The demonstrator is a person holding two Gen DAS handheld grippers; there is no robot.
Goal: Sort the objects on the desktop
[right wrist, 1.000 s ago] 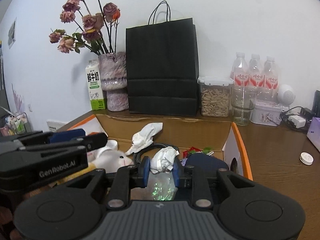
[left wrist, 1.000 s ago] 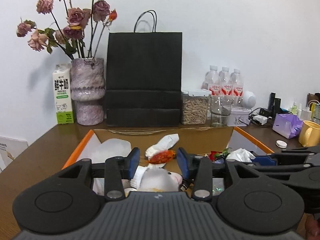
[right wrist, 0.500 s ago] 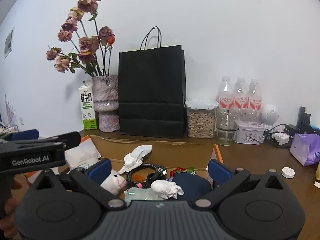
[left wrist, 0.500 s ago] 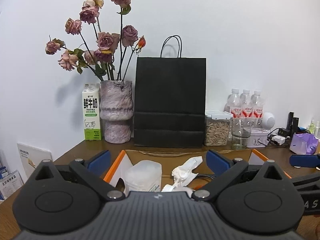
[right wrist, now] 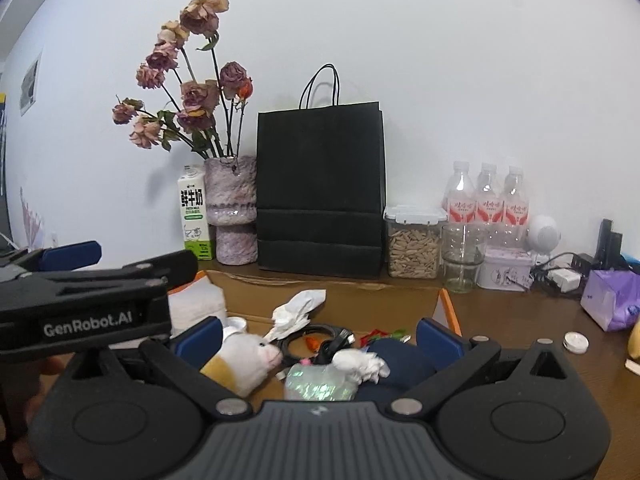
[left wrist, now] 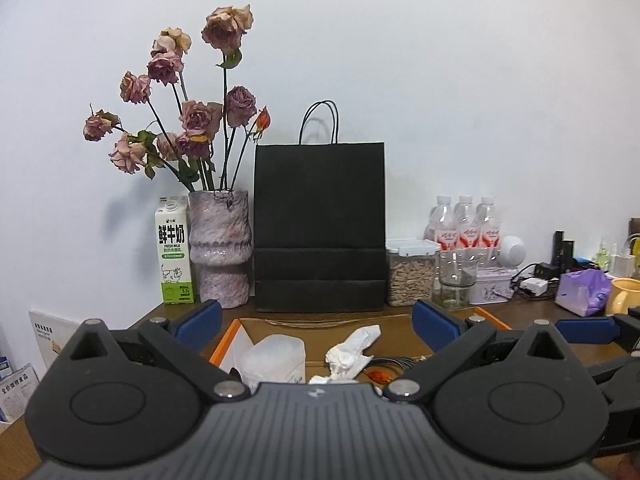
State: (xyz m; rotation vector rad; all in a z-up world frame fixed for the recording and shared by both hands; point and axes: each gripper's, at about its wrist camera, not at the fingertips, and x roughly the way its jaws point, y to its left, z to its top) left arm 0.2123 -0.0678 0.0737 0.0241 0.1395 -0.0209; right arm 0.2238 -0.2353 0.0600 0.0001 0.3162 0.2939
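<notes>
An open cardboard box [left wrist: 230, 340] with orange flaps lies on the brown desk below both grippers. It holds a crumpled tissue [left wrist: 352, 346], a translucent plastic container [left wrist: 276, 360], a white plush toy [right wrist: 244, 360], a black cable [right wrist: 320, 336], an iridescent pouch [right wrist: 320, 386] with a tissue wad [right wrist: 360, 364] on it, and a dark blue item [right wrist: 400, 360]. My left gripper [left wrist: 317, 322] is open above the box's near side, with nothing between its blue pads. My right gripper [right wrist: 320, 338] is also open and empty, above the pouch and toy.
Along the wall stand a milk carton [left wrist: 174, 252], a vase of dried roses [left wrist: 220, 248], a black paper bag [left wrist: 320, 224], a seed jar [left wrist: 410, 272], a glass and water bottles. A purple tissue pack [left wrist: 580, 292], a yellow mug [left wrist: 624, 296] and a white cap [right wrist: 576, 342] are at right.
Both grippers went from narrow to wide open and pulled back and up from the box. The plush toy and the pouch with its tissue, then between the fingers, now lie free.
</notes>
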